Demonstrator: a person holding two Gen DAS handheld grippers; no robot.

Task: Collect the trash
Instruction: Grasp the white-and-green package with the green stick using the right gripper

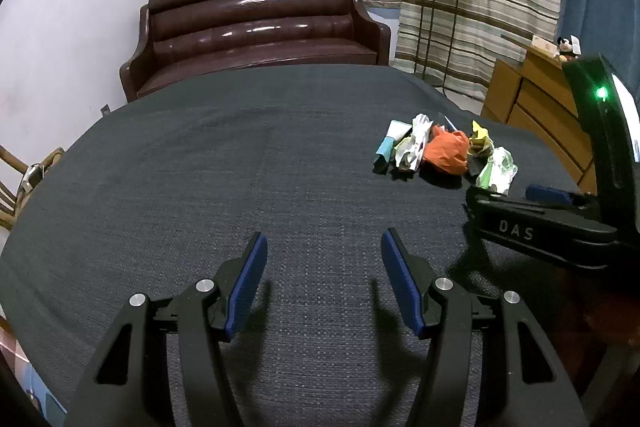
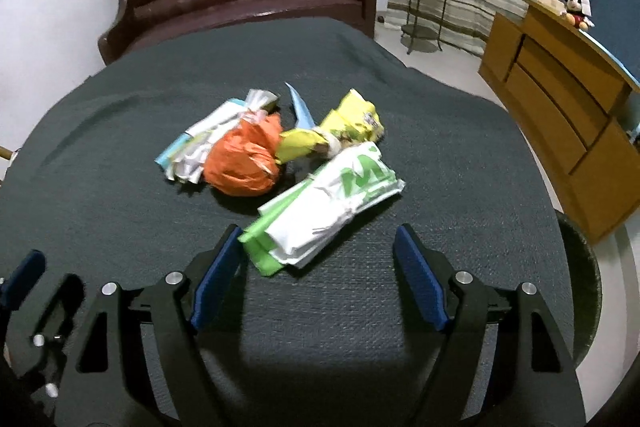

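At frame centre, five crumpled wrappers [image 2: 276,163] lie uncollected; right gripper [image 2: 316,259] and left gripper [image 1: 324,259] gape empty.

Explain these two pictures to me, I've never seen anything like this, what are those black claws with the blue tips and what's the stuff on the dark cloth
Those claws are two handheld grippers, one in each of a person's hands, each carrying a wide-angle camera that looks along its fingers. One picture comes from the left gripper, the other from the right gripper. Both are open and hold nothing. On the dark cloth-covered table lies a small pile of trash: a crumpled orange bag, a white and green wrapper, a yellow wrapper and a white and light blue packet. The right gripper is closest to the white and green wrapper.
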